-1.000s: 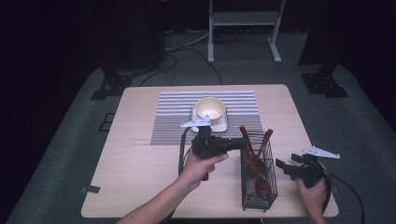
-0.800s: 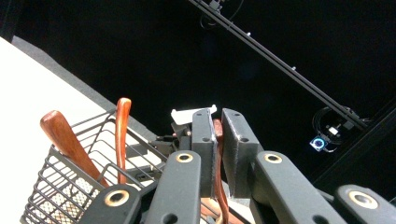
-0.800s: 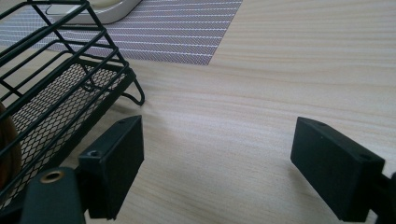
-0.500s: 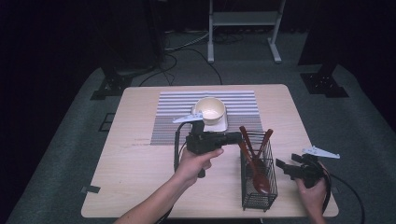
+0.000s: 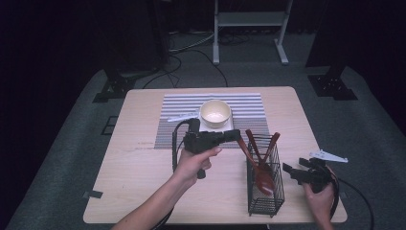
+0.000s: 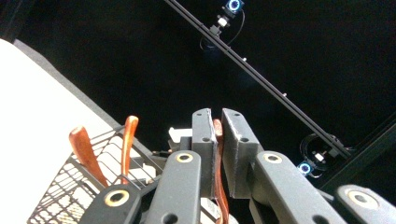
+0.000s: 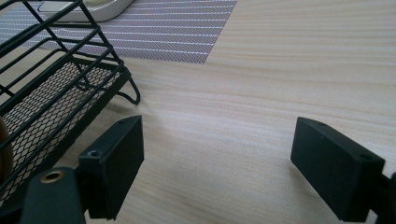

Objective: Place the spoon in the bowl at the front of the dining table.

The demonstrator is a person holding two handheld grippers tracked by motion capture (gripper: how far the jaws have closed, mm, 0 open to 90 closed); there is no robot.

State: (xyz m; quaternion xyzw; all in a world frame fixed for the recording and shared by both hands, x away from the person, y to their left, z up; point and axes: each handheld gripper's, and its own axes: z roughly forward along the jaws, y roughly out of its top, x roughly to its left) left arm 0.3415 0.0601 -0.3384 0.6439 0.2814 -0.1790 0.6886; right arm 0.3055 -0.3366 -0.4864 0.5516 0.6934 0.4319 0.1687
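Left gripper view: left claw [image 6: 215, 140] has its jaws pressed onto the thin handle of a brown wooden utensil [image 6: 217, 172], which runs up between the pads.
High view, left claw: held above the worktop [image 5: 139, 167], pointing toward the wire basket [image 5: 265, 191]; its tips meet the top of the utensil's handle, whose lower end sits in the basket.
Basket: black mesh, upright near the worktop's front right; two more wooden handles lean out of it.
Right claw [image 7: 217, 161]: jaws spread wide with bare wood between them, low over the worktop just beside the basket.
Behind: cream bowl [image 5: 215, 113] on a white square base, on the striped placemat [image 5: 179, 103].
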